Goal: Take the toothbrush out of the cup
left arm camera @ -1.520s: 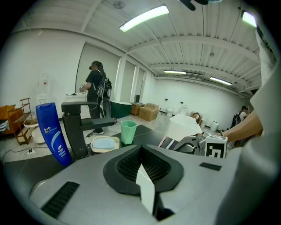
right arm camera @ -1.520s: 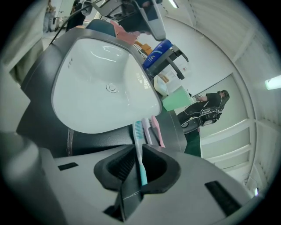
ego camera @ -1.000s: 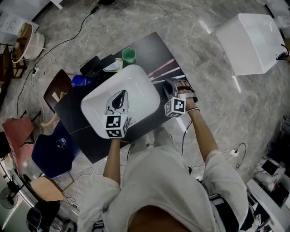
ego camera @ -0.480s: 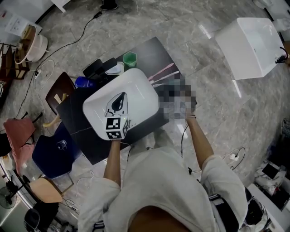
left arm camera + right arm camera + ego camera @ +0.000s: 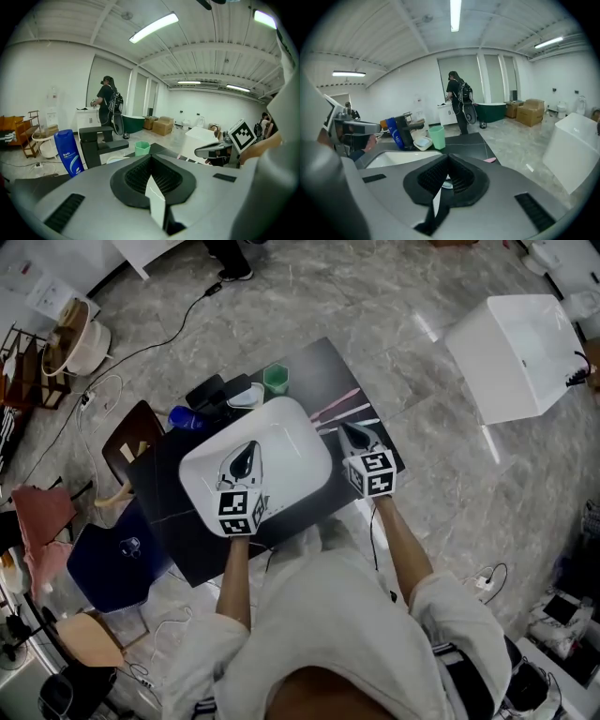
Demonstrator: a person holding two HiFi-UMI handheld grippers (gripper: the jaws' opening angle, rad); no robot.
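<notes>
place: was an open test hall with a bathroom mock-up | signs: basin [image 5: 281, 432] sat in a black surface [image 5: 323, 367] by tap [image 5: 96, 138] and shampoo [image 5: 69, 152] | around: tub [image 5: 496, 112], boxes [image 5: 529, 111], strip lights [image 5: 454, 14]

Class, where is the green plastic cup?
In the head view, the green plastic cup stands on the dark countertop beyond the white basin, right of the black tap.

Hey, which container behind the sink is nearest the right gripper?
The green cup, at the row's right end in the head view; the white dish and blue bottle sit farther from the right gripper.
</notes>
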